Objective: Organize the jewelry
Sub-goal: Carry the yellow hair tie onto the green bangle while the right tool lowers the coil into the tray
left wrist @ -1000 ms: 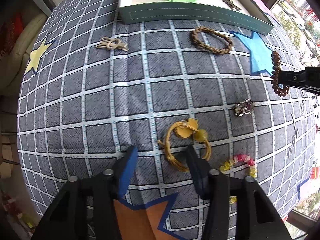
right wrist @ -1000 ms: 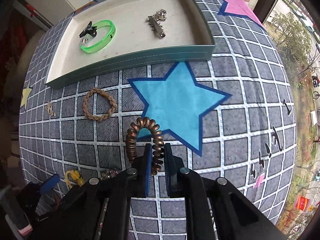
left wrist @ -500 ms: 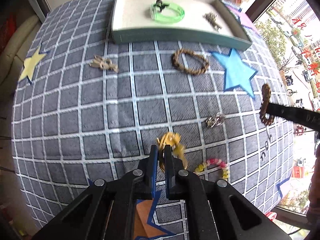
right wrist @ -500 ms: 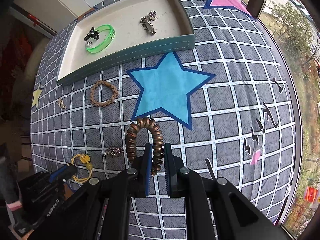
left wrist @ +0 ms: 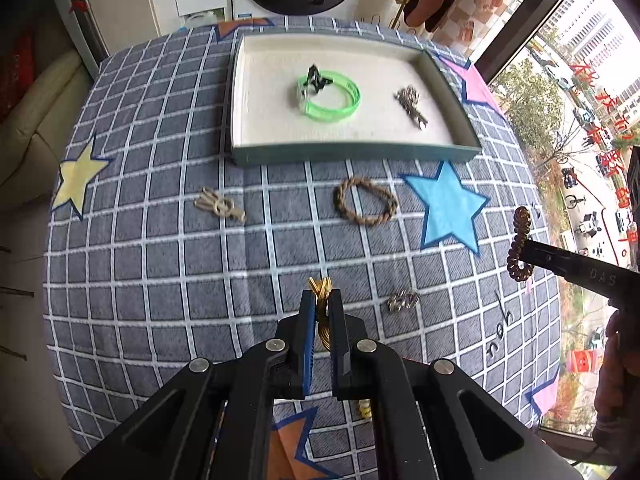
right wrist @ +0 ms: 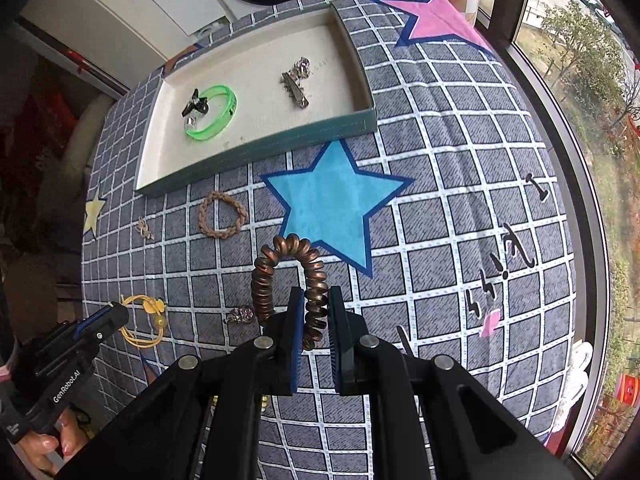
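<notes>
Lying under everything: grey checked cloth with coloured stars, covering the surface beside a window. Resting at the far edge: teal tray, holding a green bangle and a silver clip. Lying loose on the cloth just before the tray: braided brown bracelet and a small beige knot charm; nearer, a little silver charm. Hanging above the cloth: left hand-held gripper, pinched nearly together on a yellow cord bracelet, its loop and bead dangling beside the black body in the right wrist view. Hovering off to the right: right hand-held gripper, squeezed tight on a bronze spiral hair tie, the coil arching up clear of the cloth near the blue star
</notes>
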Action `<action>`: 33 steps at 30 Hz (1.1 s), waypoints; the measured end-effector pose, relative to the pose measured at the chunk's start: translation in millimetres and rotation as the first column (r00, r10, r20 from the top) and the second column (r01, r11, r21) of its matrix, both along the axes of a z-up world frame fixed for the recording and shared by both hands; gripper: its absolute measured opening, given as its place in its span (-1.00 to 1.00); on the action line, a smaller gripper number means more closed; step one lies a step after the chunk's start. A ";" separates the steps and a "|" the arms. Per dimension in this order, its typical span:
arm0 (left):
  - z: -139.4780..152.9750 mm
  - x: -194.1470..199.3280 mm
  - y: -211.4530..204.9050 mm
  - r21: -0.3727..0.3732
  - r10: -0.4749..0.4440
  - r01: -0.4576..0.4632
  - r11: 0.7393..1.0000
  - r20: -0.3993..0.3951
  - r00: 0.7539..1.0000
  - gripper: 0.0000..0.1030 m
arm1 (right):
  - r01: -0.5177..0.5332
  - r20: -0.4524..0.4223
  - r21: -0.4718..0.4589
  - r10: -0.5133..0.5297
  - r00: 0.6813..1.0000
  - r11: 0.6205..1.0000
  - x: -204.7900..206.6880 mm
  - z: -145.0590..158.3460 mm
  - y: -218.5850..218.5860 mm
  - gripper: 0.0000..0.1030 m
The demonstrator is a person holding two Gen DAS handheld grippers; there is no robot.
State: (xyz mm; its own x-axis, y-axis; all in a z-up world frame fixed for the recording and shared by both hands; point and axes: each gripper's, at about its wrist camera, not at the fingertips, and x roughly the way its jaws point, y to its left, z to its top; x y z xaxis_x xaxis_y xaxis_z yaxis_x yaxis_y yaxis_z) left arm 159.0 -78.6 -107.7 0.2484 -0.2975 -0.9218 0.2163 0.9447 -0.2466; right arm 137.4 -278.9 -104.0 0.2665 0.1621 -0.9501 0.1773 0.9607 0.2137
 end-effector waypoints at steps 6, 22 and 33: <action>15.6 25.8 18.3 -0.018 -0.014 0.015 1.000 0.043 0.999 -0.66 | -0.006 0.030 0.005 0.005 1.000 1.000 16.6 13.7 -5.6 -0.76; 20.1 117.6 -0.2 -0.011 -0.005 0.007 1.000 0.139 0.990 -0.66 | -0.047 0.085 -0.005 0.048 0.995 0.999 104.1 27.9 -12.4 -0.76; 0.4 168.3 -27.6 -0.013 0.000 0.002 1.000 0.132 0.991 -0.66 | -0.071 0.068 -0.031 0.073 0.995 0.997 164.7 4.6 -13.1 -0.76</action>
State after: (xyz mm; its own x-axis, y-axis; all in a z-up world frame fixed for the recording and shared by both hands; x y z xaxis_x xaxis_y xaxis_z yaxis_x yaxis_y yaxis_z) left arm 327.3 -106.2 -107.3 0.3672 -0.3098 -0.8770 0.2487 0.9413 -0.2284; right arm 302.1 -292.0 -99.5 0.3203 0.1564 -0.9343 0.0930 0.9763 0.1953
